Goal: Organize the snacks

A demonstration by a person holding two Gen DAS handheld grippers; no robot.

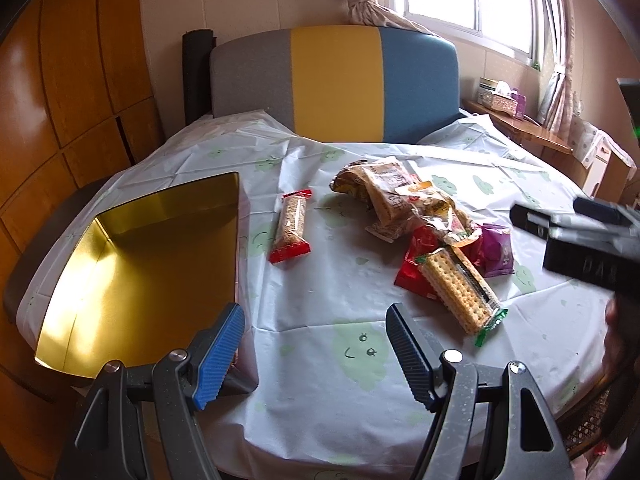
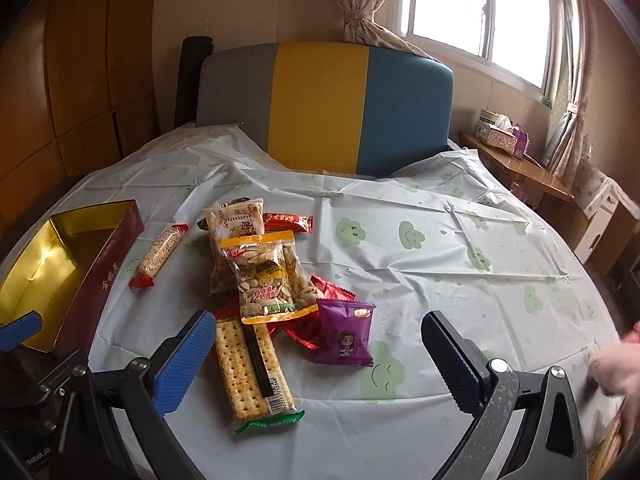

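Crinkly snack packets point(image 2: 276, 280), gold-lined rectangular box point(image 1: 152, 264), ribbed tongs point(image 2: 320, 360) spread

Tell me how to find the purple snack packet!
Look at the table with the white tablecloth and find the heap of snacks in the middle. The purple snack packet lies at the heap's near right edge, beside the long cracker pack. It is the only purple one, with a cartoon figure on it.

Round tabletop point(image 2: 420, 280) under pale cloth printed with green smiley clouds. Behind it, chair back point(image 2: 320, 108) in grey, yellow, blue panels. Wood-panelled wall point(image 1: 72, 80) left. Window point(image 2: 480, 8) with tied curtain point(image 2: 360, 12). Tissue box point(image 2: 498, 132) on side shelf.
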